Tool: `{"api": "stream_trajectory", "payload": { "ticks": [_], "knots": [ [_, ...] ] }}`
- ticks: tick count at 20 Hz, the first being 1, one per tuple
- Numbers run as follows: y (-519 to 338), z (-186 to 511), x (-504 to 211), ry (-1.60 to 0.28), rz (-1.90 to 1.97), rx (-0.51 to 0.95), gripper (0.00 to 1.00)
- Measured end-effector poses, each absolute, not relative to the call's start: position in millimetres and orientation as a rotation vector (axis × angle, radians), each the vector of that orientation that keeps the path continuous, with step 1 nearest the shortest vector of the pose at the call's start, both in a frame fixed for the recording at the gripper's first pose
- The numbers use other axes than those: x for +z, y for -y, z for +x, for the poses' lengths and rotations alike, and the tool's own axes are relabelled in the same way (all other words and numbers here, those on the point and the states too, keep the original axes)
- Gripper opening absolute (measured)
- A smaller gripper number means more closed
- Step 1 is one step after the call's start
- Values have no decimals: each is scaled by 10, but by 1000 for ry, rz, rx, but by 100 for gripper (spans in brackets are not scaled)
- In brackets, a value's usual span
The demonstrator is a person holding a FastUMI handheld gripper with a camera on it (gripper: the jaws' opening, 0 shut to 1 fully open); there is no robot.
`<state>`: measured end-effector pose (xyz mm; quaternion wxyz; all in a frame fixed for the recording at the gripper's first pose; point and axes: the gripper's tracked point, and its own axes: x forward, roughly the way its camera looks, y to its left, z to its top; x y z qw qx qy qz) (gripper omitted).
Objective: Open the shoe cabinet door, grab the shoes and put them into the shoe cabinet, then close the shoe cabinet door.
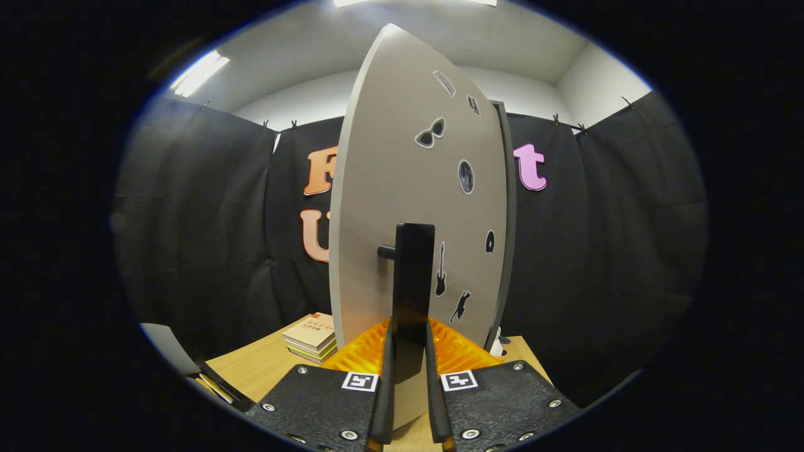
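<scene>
The grey shoe cabinet door [402, 188] stands right ahead of me, swung partly out so I see it at a slant, with several small stickers on its face. Its dark vertical bar handle [413, 276] rises between my two fingers. My gripper [409, 370] is shut on that handle, one finger pressed on each side of it. A narrow strip of the cabinet body [510, 213] shows behind the door's far edge. A small white thing [497, 344], maybe a shoe, peeks out at the door's lower right; I cannot tell what it is.
The cabinet stands on a light wooden table [257, 370]. A stack of books [312, 338] lies left of the door. Some flat things [210, 384] lie at the table's left edge. Black cloth walls close in behind and on both sides.
</scene>
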<state>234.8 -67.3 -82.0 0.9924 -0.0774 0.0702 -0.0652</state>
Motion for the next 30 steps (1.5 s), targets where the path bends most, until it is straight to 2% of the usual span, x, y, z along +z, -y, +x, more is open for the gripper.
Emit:
{"api": "stream_trajectory", "payload": {
  "ticks": [13,23,27,30],
  "knots": [
    [1308,1882,-715,-119,-193,-187,21],
    [1714,1630,-648,-109,-151,-290,22],
    [1926,1389,-602,-104,-143,-331,16],
    [1819,1311,-608,-108,-121,-309,15]
  ]
}}
